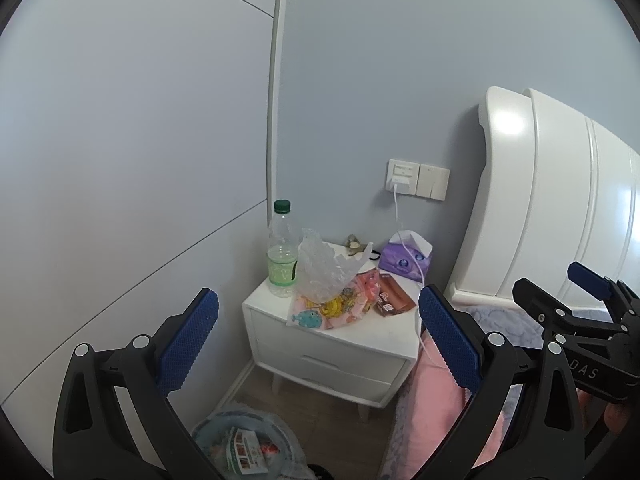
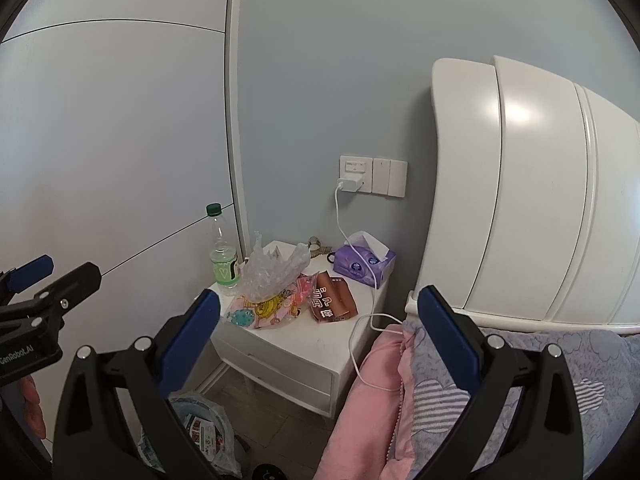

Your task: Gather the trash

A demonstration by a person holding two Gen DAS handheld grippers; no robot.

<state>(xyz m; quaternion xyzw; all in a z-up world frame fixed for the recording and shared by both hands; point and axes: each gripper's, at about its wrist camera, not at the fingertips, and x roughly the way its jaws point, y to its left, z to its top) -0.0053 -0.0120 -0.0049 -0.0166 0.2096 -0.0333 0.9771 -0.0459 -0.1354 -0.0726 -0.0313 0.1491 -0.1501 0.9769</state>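
On the white nightstand (image 1: 372, 340) (image 2: 316, 344) lie a crumpled clear plastic bag (image 1: 322, 270) (image 2: 272, 270), a pink cartoon wrapper (image 1: 332, 310) (image 2: 268, 306) and a brown snack wrapper (image 1: 394, 300) (image 2: 332, 300). A clear bottle with a green cap (image 1: 282, 252) (image 2: 223, 254) stands at its left. A bin lined with a bag (image 1: 248, 444) (image 2: 202, 432) holds trash on the floor below. My left gripper (image 1: 318, 316) and right gripper (image 2: 320, 316) are both open and empty, held back from the nightstand.
A purple tissue box (image 1: 404, 258) (image 2: 362, 266) and a small object sit at the nightstand's back. A white charger cable (image 2: 360, 320) hangs from the wall socket (image 2: 352, 174) to the bed. The white headboard (image 2: 520, 184) and pink bedding (image 2: 380, 400) are at right.
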